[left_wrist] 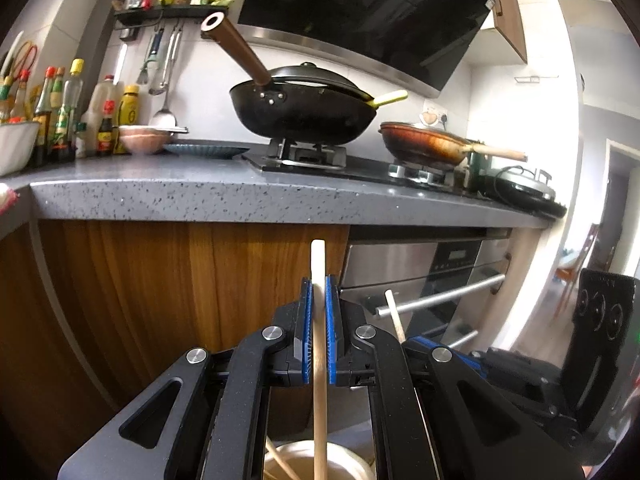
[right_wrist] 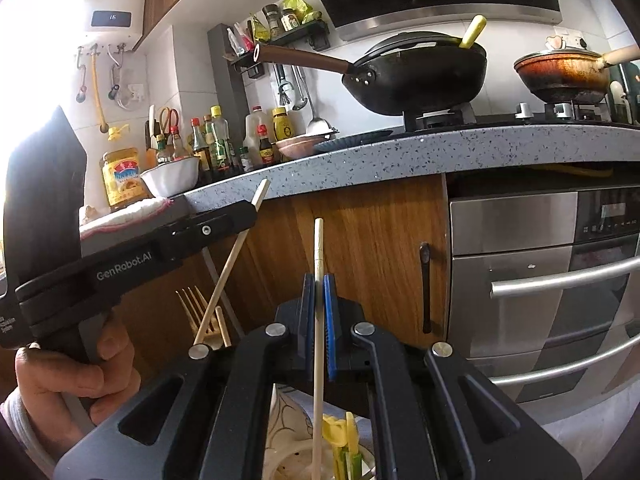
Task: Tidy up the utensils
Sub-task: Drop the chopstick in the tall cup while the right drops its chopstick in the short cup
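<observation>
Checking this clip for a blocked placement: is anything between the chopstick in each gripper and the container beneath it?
Nothing visible blocks either. The left gripper holds a wooden chopstick running straight down into the white cup. The right gripper holds a thinner chopstick whose lower end is already in the patterned cup, beside yellow utensils.

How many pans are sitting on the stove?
2. A black wok with a long brown handle sits on the left burner, and a brownish pan with a pale handle sits on the right burner. Another could be hidden beyond the frame's right edge.
</observation>
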### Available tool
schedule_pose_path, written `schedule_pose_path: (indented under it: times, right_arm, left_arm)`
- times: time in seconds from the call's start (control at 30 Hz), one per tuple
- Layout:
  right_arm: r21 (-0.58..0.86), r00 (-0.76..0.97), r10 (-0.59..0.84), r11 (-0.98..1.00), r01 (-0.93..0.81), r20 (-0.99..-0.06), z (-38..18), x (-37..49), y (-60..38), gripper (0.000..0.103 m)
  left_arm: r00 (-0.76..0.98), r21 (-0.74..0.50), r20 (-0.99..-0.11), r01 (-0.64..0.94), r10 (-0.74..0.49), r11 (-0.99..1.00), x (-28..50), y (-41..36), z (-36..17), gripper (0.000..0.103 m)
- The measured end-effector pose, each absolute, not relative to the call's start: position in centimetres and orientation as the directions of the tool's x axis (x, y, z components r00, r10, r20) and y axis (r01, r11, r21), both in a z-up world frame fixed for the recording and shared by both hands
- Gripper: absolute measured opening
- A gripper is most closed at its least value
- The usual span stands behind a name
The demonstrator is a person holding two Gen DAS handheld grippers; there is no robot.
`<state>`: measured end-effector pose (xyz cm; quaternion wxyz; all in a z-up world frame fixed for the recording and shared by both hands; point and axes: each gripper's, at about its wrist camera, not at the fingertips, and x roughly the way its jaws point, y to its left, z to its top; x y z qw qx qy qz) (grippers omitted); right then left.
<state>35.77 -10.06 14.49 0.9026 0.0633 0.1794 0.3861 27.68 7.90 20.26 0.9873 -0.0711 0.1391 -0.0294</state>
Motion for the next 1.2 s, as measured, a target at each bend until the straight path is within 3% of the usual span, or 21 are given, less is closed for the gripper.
schedule_pose_path:
  times: [0.17,0.47,0.8,1.2]
  right_arm:
    - [0.231,0.644,0.718,0.696,-0.68,-0.264,13.9,35.5,-9.9,0.004]
    - [0.213,0.64,0.716,0.696,-0.686,-0.28,12.7,35.2,-9.5,0.004]
    - [0.215,0.635,0.72,0.692,-0.689,-0.279,12.5,35.5,-9.6,0.004]
    - [0.205,0.645,0.72,0.692,-0.692,-0.256,12.2,34.6,-10.5,0.004]
  left_arm:
    - [0.979,-0.179,-0.177,0.068,-0.1,0.981,26.6,8.4,19.7,0.007]
    - [0.992,-0.238,-0.099,0.056,-0.082,0.97,26.0,10.1,18.7,0.007]
    - [0.989,-0.24,-0.12,0.052,-0.083,0.969,27.8,9.8,20.0,0.007]
    - [0.992,-0.226,-0.115,0.029,-0.056,0.974,25.2,9.5,16.2,0.007]
